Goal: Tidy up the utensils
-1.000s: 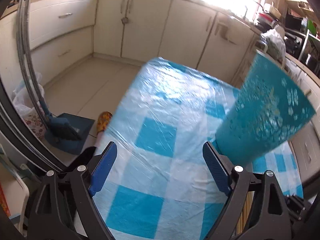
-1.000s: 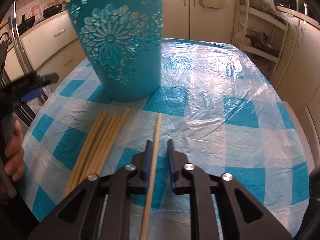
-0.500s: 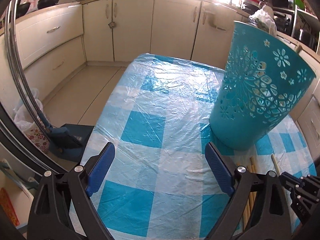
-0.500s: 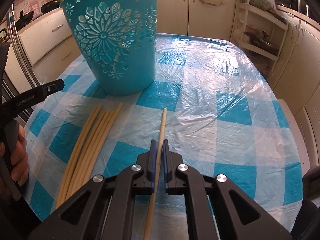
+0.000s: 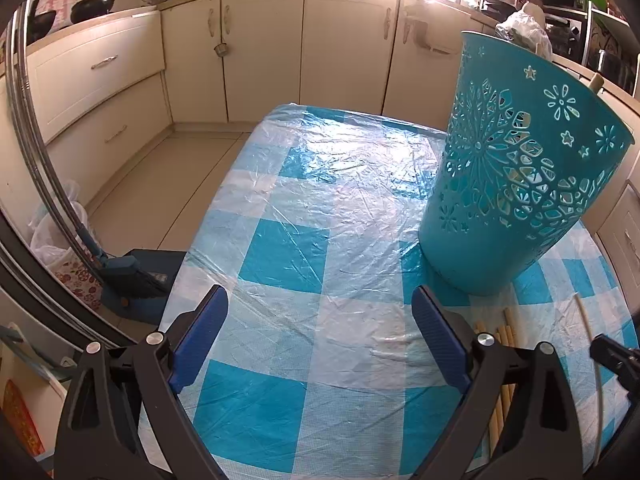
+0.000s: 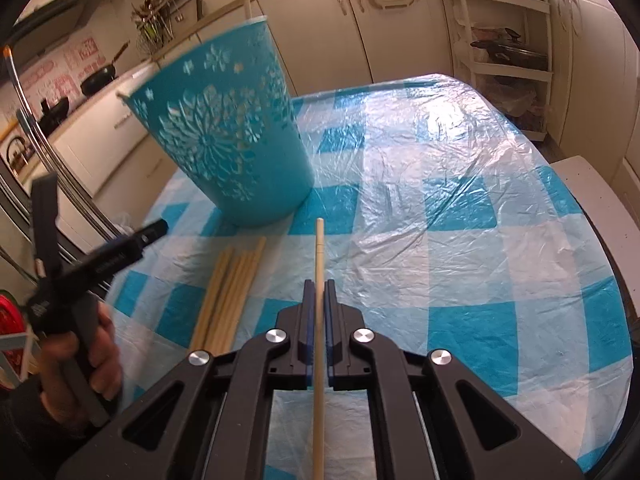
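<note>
A teal cut-out basket point(image 5: 516, 184) point(image 6: 224, 144) stands on the blue-and-white checked table, with one stick tip showing above its rim. My right gripper point(image 6: 319, 292) is shut on a single wooden chopstick point(image 6: 319, 252) that points toward the basket. Several more chopsticks point(image 6: 230, 292) lie in a bundle on the cloth to its left; their ends show in the left wrist view point(image 5: 500, 340). My left gripper point(image 5: 320, 320) is open and empty, over the cloth left of the basket. It shows in the right wrist view point(image 6: 100, 256), held by a hand.
The table point(image 5: 304, 216) is covered in crinkled plastic. Cream kitchen cabinets point(image 5: 272, 44) line the back. A dustpan and brush point(image 5: 136, 276) and bags sit on the floor at left. A white shelf rack point(image 6: 508, 52) stands behind the table at right.
My right gripper has closed on the single chopstick and lifted it off the cloth. My left gripper has swung right, so the basket now shows more fully.
</note>
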The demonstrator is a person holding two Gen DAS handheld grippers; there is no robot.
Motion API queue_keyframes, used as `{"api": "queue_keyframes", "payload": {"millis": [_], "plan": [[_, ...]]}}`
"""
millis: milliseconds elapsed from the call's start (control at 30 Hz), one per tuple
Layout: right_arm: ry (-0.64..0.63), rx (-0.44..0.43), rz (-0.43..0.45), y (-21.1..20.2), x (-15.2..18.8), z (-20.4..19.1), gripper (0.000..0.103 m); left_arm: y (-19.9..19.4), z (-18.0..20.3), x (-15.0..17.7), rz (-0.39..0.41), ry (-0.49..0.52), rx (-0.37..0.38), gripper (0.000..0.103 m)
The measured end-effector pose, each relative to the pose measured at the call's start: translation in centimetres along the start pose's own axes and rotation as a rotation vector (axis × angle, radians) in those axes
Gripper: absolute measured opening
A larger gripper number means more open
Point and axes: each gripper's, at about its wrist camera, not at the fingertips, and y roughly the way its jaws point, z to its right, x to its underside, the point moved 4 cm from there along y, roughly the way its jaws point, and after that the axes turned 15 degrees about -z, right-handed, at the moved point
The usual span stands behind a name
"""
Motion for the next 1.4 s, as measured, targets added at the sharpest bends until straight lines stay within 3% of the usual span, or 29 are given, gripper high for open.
{"api": "queue_keyframes", "payload": {"millis": [333, 667, 800, 1000, 1200, 1400], "plan": [[-0.011, -0.159, 0.173, -6.3, -3.0, -2.9, 0.005, 0.2, 0.1, 0.0, -0.003, -0.001, -0.012, 0.089], [-0.047, -0.315, 0.414, -11.5, -13.0, -7.6, 0.005, 0.2, 0.2, 0.1, -0.007, 0.003, -0.01, 0.09], [-0.039, -0.305, 0.465, -10.6, -16.6, -8.7, 0.005, 0.2, 0.0, 0.0, -0.007, -0.005, 0.0, 0.09], [-0.011, -0.252, 0.472, -7.6, -19.8, -9.2, 0.005, 0.4, -0.3, -0.1, -0.01, -0.003, 0.017, 0.09], [-0.022, -0.145, 0.437, -4.5, -20.4, -9.4, 0.005, 0.3, -0.4, -0.1, -0.007, -0.005, 0.028, 0.09], [-0.05, -0.114, 0.421, -3.8, -19.5, -9.6, 0.006, 0.3, -0.5, 0.0, -0.006, -0.011, 0.037, 0.09]]}}
